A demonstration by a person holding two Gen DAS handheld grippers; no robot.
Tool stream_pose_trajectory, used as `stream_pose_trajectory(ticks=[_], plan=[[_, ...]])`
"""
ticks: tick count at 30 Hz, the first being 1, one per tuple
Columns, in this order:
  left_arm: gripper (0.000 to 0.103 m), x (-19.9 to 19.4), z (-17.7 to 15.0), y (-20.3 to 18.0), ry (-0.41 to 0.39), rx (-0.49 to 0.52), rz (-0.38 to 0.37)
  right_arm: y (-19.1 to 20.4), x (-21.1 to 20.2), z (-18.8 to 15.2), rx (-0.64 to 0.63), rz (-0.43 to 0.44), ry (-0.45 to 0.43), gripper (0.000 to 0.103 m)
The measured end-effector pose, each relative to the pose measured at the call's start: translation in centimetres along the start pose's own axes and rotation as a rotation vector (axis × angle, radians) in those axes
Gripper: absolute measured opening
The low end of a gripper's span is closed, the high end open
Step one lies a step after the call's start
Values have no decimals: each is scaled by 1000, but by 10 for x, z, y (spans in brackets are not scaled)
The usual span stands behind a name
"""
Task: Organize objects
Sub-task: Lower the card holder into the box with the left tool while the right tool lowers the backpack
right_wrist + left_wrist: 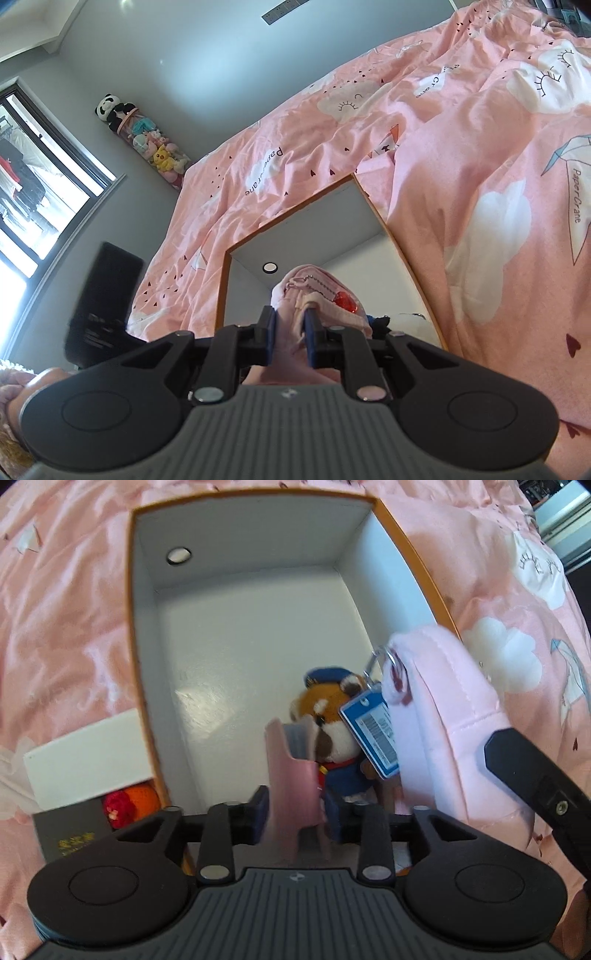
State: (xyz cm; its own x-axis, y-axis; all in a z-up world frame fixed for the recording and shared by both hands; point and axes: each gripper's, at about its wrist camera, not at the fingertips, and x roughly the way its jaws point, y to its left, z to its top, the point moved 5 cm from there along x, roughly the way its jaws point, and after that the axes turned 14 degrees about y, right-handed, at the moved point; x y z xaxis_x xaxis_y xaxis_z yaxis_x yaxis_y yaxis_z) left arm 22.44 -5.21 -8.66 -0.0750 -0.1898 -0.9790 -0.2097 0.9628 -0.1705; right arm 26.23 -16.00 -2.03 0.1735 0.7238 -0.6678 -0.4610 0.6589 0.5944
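So both tools are busy right over the box. Nearest, the left tool [295,812] has its fingers pinched on a pink flap [291,775], which I think is a strap or edge of the same bag, though the blur makes that hard to call. The right tool [290,341] is clamped on the pink pouch [317,306], hanging it just above the near end of the box [140,627]. Dangling off the pouch are a little plush fox in a blue uniform [332,734], a blue tag [373,734] and, in the right view, a red charm [345,298] on a bead chain.

Looks like the placing step: pouch into the box, whose white floor is otherwise bare. Next move probably calls for lowering both together so the charms go in first, then letting go.

Left of the box sit a white box [88,753], a dark box [70,834] and something red-orange [129,805]. Beyond it all, pink duvet [443,166].
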Motion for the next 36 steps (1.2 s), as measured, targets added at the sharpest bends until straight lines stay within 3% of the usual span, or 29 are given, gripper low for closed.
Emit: stream_pose_trajectory(ticks=[5,11,24,27,36], plan=[[47,-30,1,10,-70,33,-58,4,4,-1,-12,6,22,18],[42,-67,0,34,-224,54,-95,9,13,-5,-21,2,70,17],[42,-55,-11,81,-272,-63,-191,18,54,-22,135,237,243,17],[42,-52,-13,90,-269,-81,-208,26,62,-24,108,192,258,17],[42,-43,-17,99,-267,-100,-244,54,47,-10,-74,59,194,17]])
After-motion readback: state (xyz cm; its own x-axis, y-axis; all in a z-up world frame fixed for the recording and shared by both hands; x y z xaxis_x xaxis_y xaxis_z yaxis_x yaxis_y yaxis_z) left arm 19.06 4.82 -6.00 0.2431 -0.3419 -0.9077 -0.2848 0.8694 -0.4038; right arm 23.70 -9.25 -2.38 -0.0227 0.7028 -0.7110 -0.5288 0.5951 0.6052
